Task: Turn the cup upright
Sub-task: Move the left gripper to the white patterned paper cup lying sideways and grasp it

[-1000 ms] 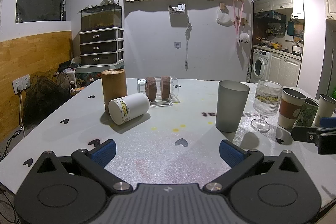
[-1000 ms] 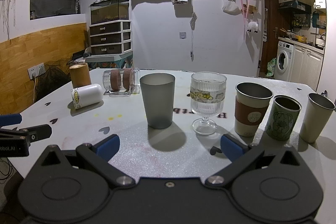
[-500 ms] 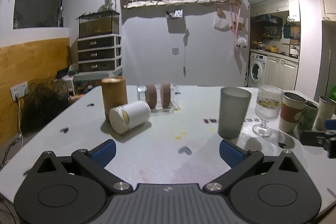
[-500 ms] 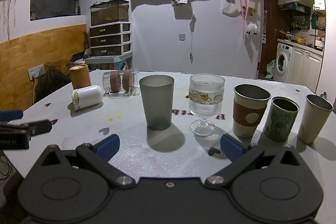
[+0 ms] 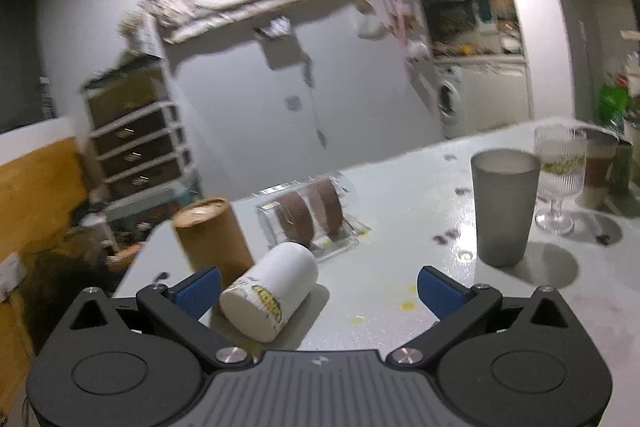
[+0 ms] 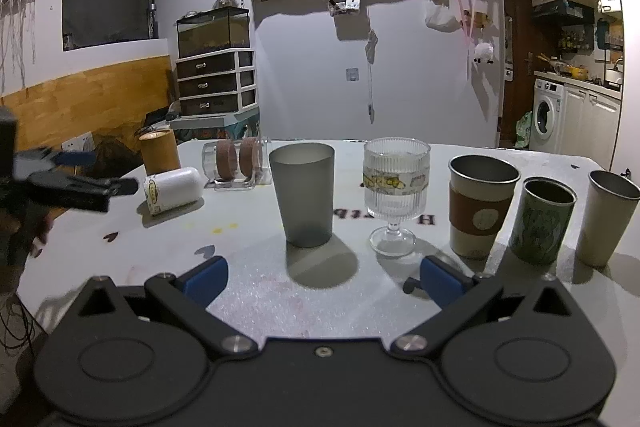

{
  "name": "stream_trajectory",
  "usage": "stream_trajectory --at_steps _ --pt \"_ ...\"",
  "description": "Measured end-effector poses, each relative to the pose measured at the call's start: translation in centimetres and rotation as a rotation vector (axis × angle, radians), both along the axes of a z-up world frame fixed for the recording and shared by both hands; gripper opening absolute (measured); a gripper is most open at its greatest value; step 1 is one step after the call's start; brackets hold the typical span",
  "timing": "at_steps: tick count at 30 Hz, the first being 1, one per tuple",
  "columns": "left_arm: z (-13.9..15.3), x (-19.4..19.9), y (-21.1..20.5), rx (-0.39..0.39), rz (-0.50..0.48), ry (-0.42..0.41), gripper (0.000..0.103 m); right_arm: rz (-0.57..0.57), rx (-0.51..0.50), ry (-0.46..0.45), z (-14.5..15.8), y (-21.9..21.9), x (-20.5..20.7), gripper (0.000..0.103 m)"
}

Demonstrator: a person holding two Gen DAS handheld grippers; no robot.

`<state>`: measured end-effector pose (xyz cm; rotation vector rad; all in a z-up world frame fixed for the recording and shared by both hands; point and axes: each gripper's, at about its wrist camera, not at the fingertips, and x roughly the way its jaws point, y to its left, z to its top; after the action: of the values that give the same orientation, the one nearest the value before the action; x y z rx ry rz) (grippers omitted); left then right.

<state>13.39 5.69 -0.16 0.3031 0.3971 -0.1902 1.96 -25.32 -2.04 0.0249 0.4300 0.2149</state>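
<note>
Blue fingers [image 5: 198, 289] of the left gripper [image 5: 316, 291] spread wide, white cup [image 5: 270, 297] lying sideways between them near the table [image 5: 400, 187] edge, right gripper [image 6: 324, 277] likewise spread, cup label unreadable.

The white cup [image 5: 269, 294] looks like smooth, slightly glossy plastic or ceramic; which one I cannot tell. The brown canister [image 5: 212, 241] looks matt, like cardboard. The grey tumbler [image 6: 302, 193] is frosted and half clear. The stemmed glass [image 6: 395, 197] is clear ribbed glass. The sleeved cup [image 6: 480, 205] has a brown matt band. The counter [image 6: 248, 227] is pale with a fine sparkling grain. The left claw [image 5: 318, 289] has matt black plastic arms with blue pads [image 5: 196, 291].
</note>
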Motion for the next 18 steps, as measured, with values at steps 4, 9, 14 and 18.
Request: stream_trajectory --at_steps 4,9,14,18 --pt "-0.9 4.4 0.6 0.084 0.045 0.064 0.097 -0.005 -0.001 0.01 -0.4 -0.2 0.1 0.103" --pt "-2.9 9.2 2.0 0.14 0.093 0.175 0.094 -0.017 -0.012 0.03 -1.1 -0.5 0.3 0.103" --pt "-4.5 10.9 1.8 0.233 0.097 0.206 0.094 -0.025 -0.002 0.043 -1.8 -0.9 0.6 0.103" --pt "-5.4 11.7 1.4 0.31 0.116 0.213 0.093 -0.015 -0.013 0.055 -2.1 -0.6 0.9 0.103"
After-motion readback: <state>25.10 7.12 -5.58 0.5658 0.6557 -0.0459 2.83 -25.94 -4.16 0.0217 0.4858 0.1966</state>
